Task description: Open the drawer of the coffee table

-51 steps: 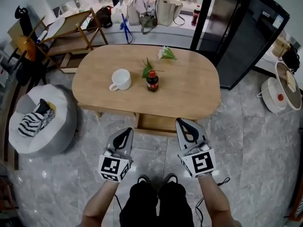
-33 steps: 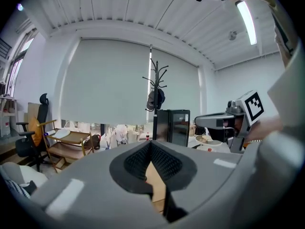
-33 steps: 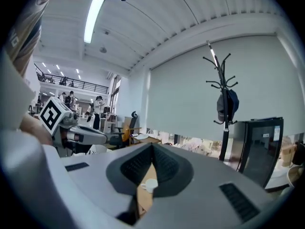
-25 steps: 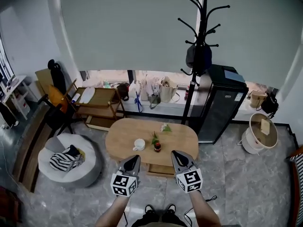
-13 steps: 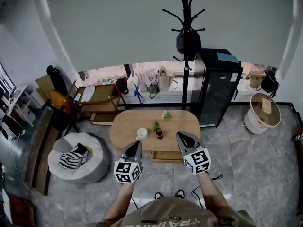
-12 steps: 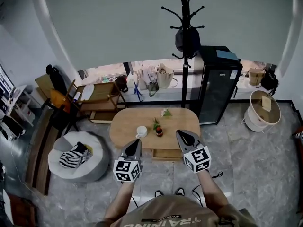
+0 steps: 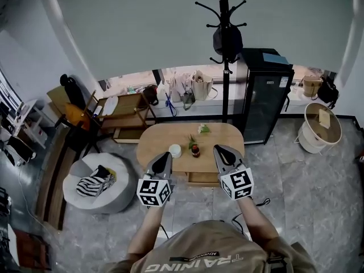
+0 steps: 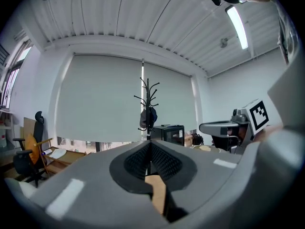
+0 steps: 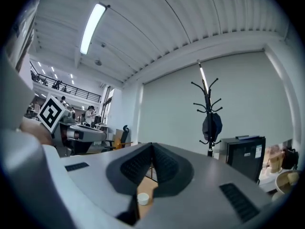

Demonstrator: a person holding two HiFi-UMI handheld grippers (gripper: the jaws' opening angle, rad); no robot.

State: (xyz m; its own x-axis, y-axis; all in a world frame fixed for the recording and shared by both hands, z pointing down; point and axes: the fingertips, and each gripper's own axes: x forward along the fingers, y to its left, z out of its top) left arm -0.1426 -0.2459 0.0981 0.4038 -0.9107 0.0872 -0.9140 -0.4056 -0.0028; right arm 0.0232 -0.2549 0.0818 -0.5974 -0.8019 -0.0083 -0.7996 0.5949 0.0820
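Fingers (image 9: 136, 163) together, coat stand (image 9: 206, 95) beyond

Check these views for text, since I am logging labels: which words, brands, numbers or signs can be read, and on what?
"TRAINING": on the person's shirt.
Smaller line above it on the shirt: too small to read.
Sticker on the black cabinet: too small to read.
Label on the bottle: too small to read.
Cubes on the left gripper and right gripper: square markers, no letters.

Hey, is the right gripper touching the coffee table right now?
Apart. The right gripper view shows the right gripper shut and empty in the air, with the coffee table small and well below its jaws.
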